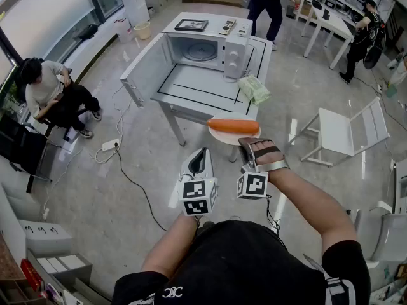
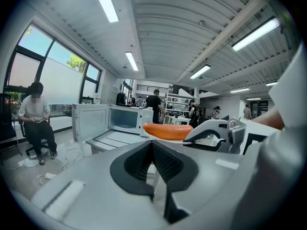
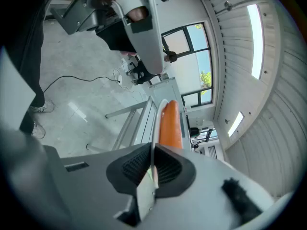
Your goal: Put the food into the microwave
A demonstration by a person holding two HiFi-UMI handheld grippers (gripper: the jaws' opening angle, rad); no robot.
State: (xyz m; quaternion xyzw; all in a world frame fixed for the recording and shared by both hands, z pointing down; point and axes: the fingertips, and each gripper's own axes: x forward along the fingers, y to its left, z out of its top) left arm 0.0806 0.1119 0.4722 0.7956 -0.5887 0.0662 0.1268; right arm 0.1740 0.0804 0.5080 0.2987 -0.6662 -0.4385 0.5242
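An orange carrot [image 1: 233, 126] lies on a white plate [image 1: 219, 136], held in the air in front of the table [image 1: 197, 97]. My right gripper [image 1: 245, 143] is shut on the plate's near rim [image 3: 156, 121], and the carrot [image 3: 170, 123] lies just beyond the pads. The white microwave [image 1: 205, 49] stands on the table with its door [image 1: 145, 68] swung wide open to the left and its cavity showing. My left gripper [image 1: 199, 154] hovers to the left of the plate, shut with nothing in it. In the left gripper view the carrot [image 2: 167, 131] floats before the microwave [image 2: 125, 119].
A green bag [image 1: 254, 89] lies on the table's right edge beside the microwave. A dark frame [image 1: 191, 25] and small devices sit behind it. A white chair [image 1: 346, 129] stands to the right. A seated person [image 1: 51, 94] is at the left, and a cable [image 1: 127, 176] runs across the floor.
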